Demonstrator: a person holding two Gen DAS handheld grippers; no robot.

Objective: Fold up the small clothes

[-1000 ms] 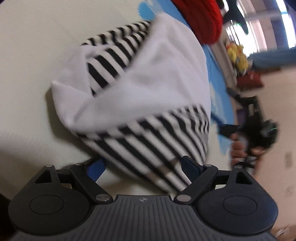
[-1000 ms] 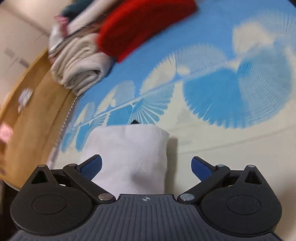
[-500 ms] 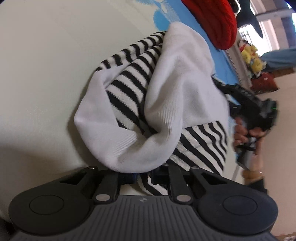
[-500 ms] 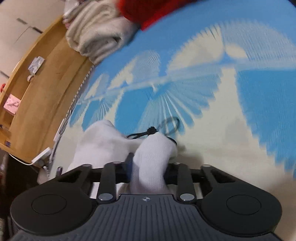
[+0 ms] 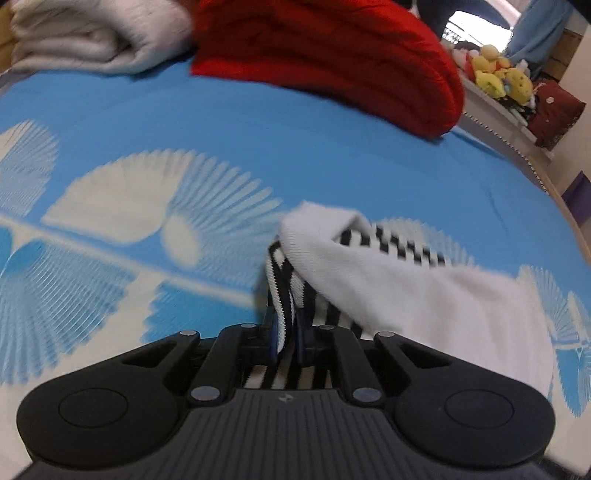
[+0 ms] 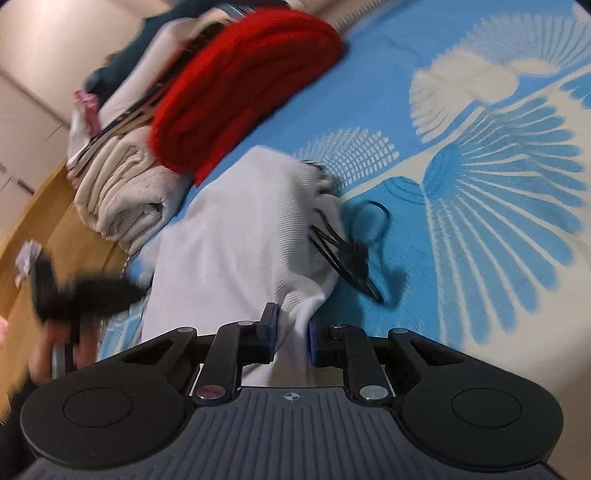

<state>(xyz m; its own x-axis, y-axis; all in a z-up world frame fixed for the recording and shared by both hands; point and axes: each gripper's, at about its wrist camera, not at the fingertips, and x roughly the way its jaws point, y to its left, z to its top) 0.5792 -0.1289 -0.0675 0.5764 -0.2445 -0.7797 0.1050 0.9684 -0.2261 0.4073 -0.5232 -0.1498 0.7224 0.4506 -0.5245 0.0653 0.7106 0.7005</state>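
A small garment, white with black-and-white stripes (image 5: 406,291), hangs between my two grippers over a blue and cream patterned sheet (image 5: 147,155). My left gripper (image 5: 285,334) is shut on its striped edge. In the right wrist view the garment (image 6: 236,236) shows mostly white, with a black drawstring (image 6: 354,254) trailing onto the sheet. My right gripper (image 6: 290,332) is shut on a white corner of it. The left gripper (image 6: 74,291) appears blurred at the left of that view.
A folded red knit (image 5: 332,55) and a folded cream garment (image 5: 92,33) lie at the far side of the sheet; both also show in the right wrist view, the red knit (image 6: 236,103) above the cream one (image 6: 122,195). Plush toys (image 5: 498,77) sit beyond. A wooden surface (image 6: 55,229) borders the left.
Both grippers were open around the garment, then shut on it. They have since carried it away from the cream area over the blue pattern, toward the folded pile.
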